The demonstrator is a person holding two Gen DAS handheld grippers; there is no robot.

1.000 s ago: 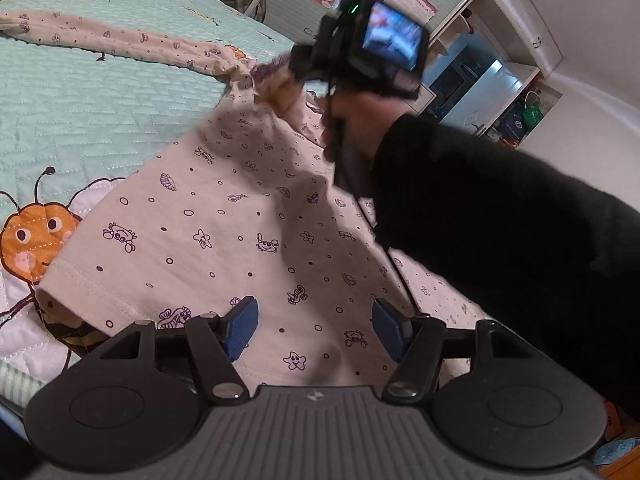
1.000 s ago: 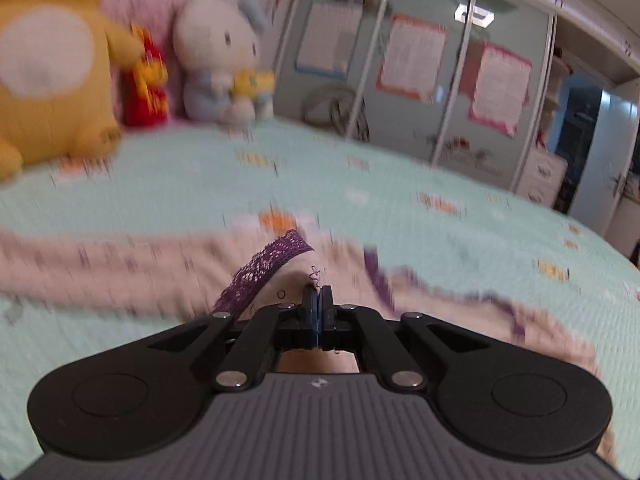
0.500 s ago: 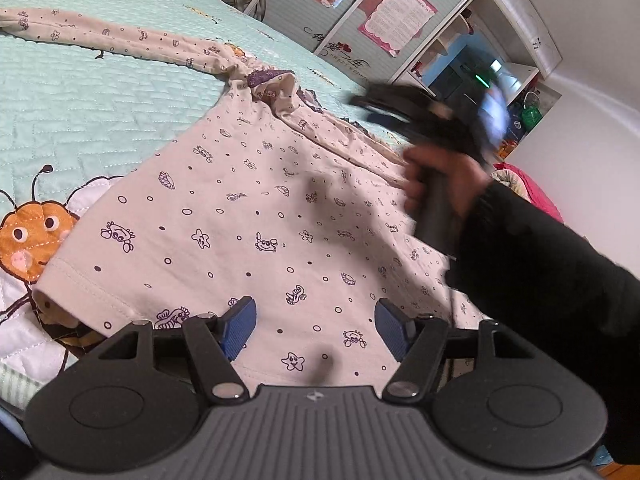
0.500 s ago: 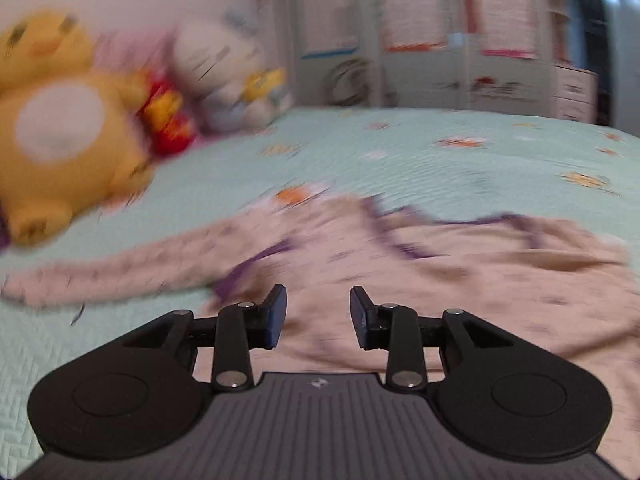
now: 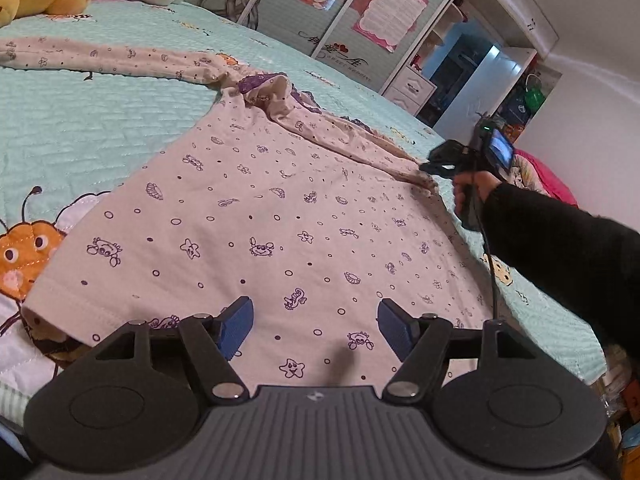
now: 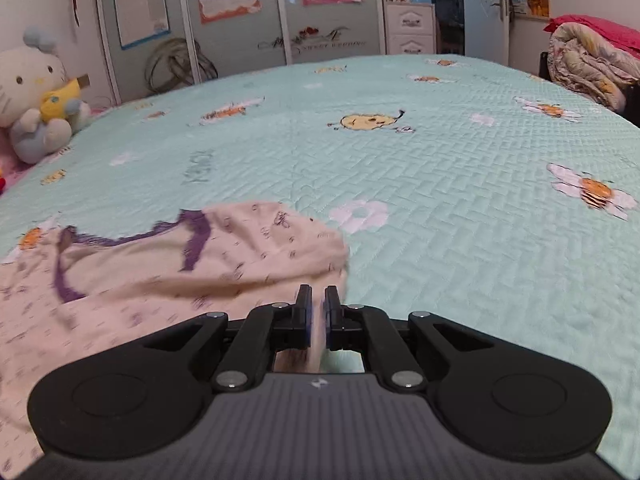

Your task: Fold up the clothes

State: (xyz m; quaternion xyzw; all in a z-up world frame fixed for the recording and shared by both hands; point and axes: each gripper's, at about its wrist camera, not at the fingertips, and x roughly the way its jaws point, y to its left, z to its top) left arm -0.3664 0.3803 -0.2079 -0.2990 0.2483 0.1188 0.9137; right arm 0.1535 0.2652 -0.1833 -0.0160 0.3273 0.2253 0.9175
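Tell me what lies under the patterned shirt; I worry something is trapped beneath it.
Under the shirt only the mint quilted bedspread shows at its edges. Anything beneath the middle is covered, so I cannot tell.

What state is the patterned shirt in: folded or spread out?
Mostly spread: the shirt lies flat on the bed, one sleeve stretched out; the right gripper pinches the other sleeve, bunched along the shoulder.

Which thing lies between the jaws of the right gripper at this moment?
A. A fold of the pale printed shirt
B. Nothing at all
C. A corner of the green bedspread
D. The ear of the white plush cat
A: in the right wrist view, the right gripper has its jaws nearly together with a pale strip of the printed shirt pinched between them.
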